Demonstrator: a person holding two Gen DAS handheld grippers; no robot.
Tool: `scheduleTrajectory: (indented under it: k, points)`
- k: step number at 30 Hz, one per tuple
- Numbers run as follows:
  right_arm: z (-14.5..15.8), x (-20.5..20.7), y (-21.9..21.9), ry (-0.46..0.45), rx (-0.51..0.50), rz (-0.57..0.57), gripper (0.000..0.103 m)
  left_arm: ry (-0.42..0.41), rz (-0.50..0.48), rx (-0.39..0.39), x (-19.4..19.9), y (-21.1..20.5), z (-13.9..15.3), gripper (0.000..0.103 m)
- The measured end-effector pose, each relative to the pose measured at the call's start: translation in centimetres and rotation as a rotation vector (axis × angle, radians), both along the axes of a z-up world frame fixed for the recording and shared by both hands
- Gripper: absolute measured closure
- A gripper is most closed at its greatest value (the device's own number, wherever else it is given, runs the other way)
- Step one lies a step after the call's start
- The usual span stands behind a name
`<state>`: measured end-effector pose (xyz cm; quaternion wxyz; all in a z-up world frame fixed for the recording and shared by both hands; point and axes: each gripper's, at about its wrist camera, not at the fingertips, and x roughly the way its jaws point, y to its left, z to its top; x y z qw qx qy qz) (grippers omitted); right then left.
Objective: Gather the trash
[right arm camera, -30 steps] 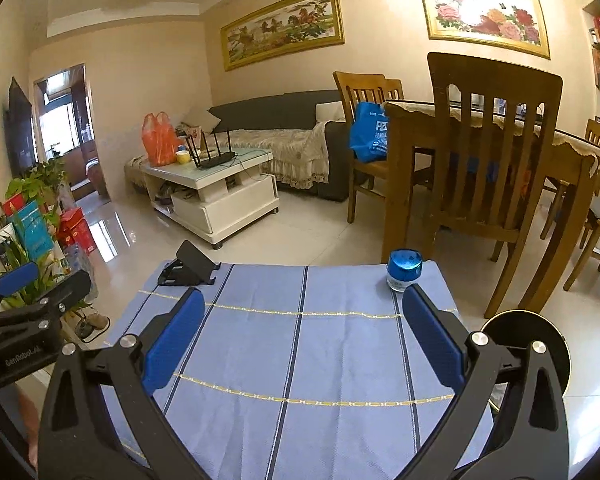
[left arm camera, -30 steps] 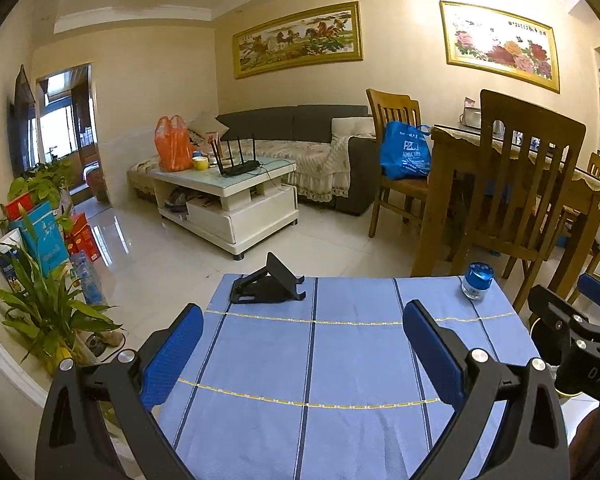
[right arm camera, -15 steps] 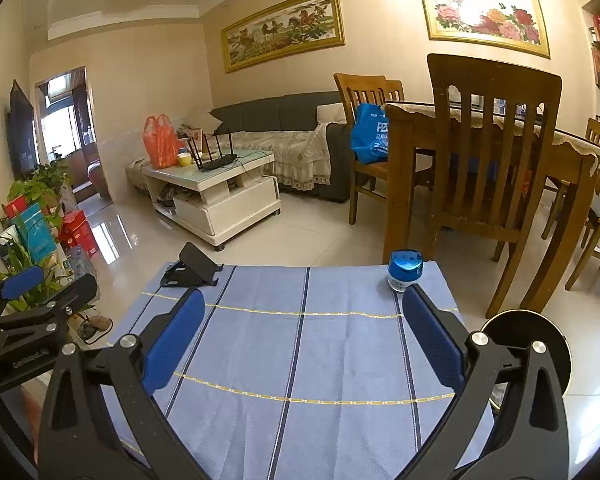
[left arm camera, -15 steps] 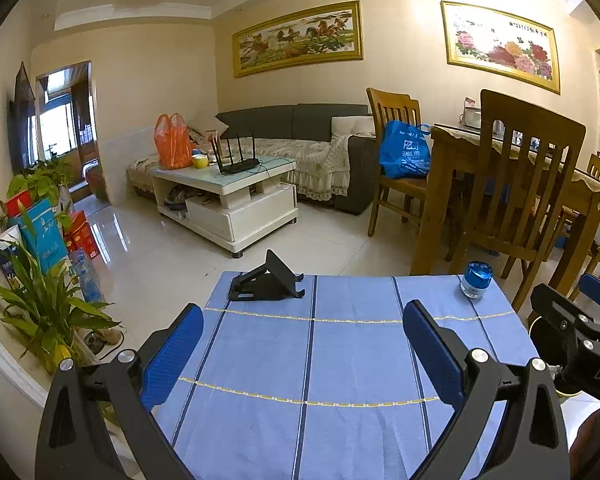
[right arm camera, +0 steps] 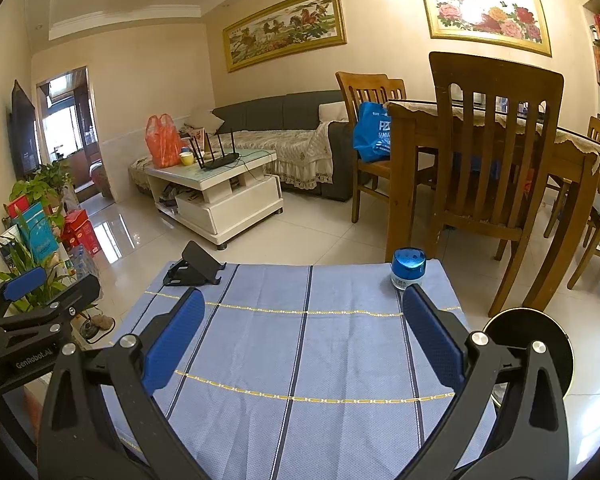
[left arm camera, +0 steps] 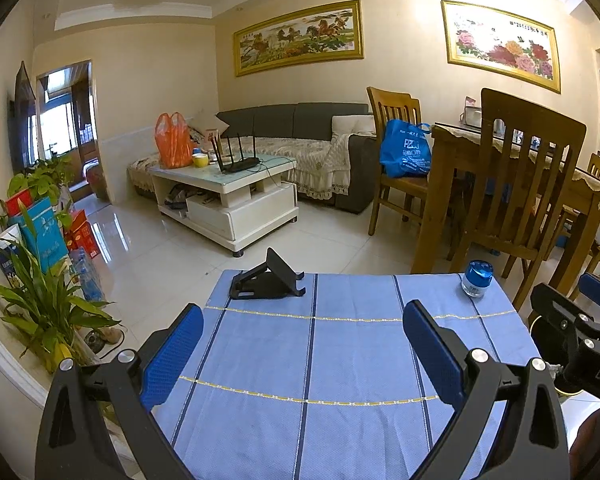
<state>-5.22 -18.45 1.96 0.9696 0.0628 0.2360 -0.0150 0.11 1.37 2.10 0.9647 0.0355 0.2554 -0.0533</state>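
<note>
Both the left gripper (left arm camera: 303, 330) and right gripper (right arm camera: 303, 320) gape wide, empty, over the blue striped tablecloth (left arm camera: 340, 360) — only the right view shows the round black bin (right arm camera: 540, 344) beside it.

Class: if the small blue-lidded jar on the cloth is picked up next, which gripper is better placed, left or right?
Probably the right gripper: the blue-lidded jar sits just beyond its right finger, at the cloth's far right corner. Both grippers are open and empty.

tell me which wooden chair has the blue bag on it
The far chair near the sofa; the blue bag sits on its seat. The nearer chair carries no bag.
</note>
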Motion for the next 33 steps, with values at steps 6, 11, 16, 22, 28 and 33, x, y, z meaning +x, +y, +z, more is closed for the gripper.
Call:
scheduleTrajectory:
  k: [6, 11, 16, 22, 28, 33]
  points:
    - [0.0, -0.1, 0.1, 0.001, 0.001, 0.000, 0.005, 0.009, -0.017, -0.001, 0.1, -0.2, -0.4, 0.006]
    - [-0.1, 0.0, 0.0, 0.005, 0.003, 0.000, 0.005, 0.079, -0.057, -0.016, 0.7, -0.5, -1.4, 0.006]
    - [-0.2, -0.2, 0.1, 0.004, 0.002, -0.007, 0.005, 0.096, -0.049, -0.084, 1.0, 0.2, -1.6, 0.006]
    - [-0.9, -0.6, 0.0, 0.005, 0.011, -0.027, 0.005, 0.005, 0.020, -0.063, 0.0, 0.6, -0.8, 0.007]
    - [-1.3, -0.8, -0.3, 0.018, 0.032, -0.041, 0.005, -0.026, 0.040, 0.092, 1.0, 0.2, -0.8, 0.006]
    - [-1.1, -0.6, -0.1, 0.027, 0.026, -0.037, 0.005, -0.020, 0.071, 0.105, 1.8, 1.4, -1.1, 0.006]
